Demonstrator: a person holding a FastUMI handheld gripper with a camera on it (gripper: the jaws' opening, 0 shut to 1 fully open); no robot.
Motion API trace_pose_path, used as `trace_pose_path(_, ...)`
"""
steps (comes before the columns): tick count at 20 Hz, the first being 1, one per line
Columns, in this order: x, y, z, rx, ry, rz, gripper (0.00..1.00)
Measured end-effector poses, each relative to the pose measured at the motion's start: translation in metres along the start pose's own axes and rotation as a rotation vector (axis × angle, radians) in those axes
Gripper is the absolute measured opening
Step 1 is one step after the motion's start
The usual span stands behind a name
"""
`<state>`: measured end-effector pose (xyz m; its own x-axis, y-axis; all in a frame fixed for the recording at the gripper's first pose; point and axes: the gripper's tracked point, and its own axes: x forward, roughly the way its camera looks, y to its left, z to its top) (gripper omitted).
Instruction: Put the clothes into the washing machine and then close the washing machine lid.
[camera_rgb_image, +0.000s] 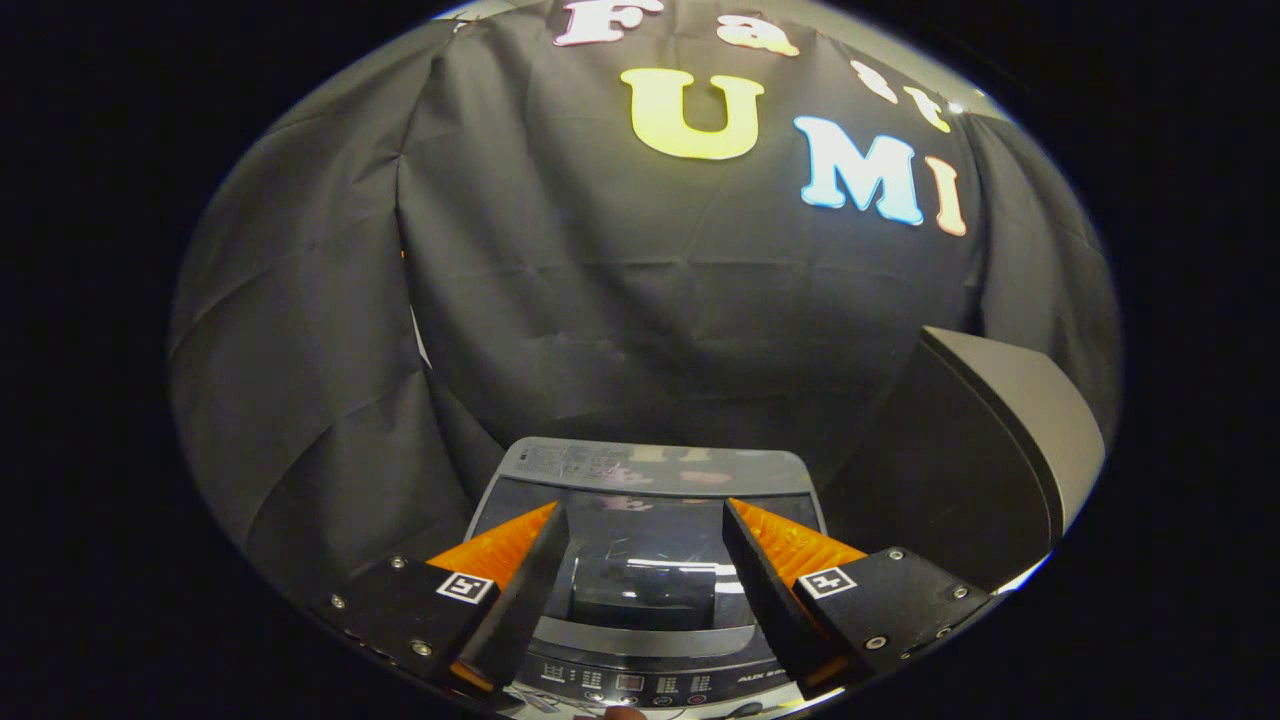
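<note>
— So, where is your claw?
— My claw (645, 520) hangs with fingers apart, gripping nothing, above the grey top-loading washing machine (650, 560), whose glossy dark lid (645, 575) lies shut.
— And the room?
— Creased black cloth wall (600, 320) behind; a dark angled panel (985, 440) stands beside the machine.

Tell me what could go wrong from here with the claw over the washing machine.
The claw is open and holds nothing, so the clothes may not be loaded yet. The washing machine lid looks closed below the fingers; lowering onto its glass could knock or scratch it. The control panel sits right under the claw, so a dip might press a button by accident.
</note>
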<state>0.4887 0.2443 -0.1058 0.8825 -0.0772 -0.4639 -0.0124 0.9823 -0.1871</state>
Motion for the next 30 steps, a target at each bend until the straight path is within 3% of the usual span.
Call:
trace_pose_path(2,-0.014,-0.018,-0.021,-0.067,-0.001,-0.042,0.95)
trace_pose_path(8,-0.11,-0.05,-0.072,-0.114,-0.095,-0.048,0.95)
trace_pose_path(15,-0.23,-0.074,-0.098,-0.2,-0.232,0.048,0.96)
trace_pose_path(19,-0.289,-0.114,-0.114,-0.229,-0.296,0.056,0.96)
trace_pose_path(30,-0.418,-0.243,-0.138,-0.048,-0.411,0.061,0.95)
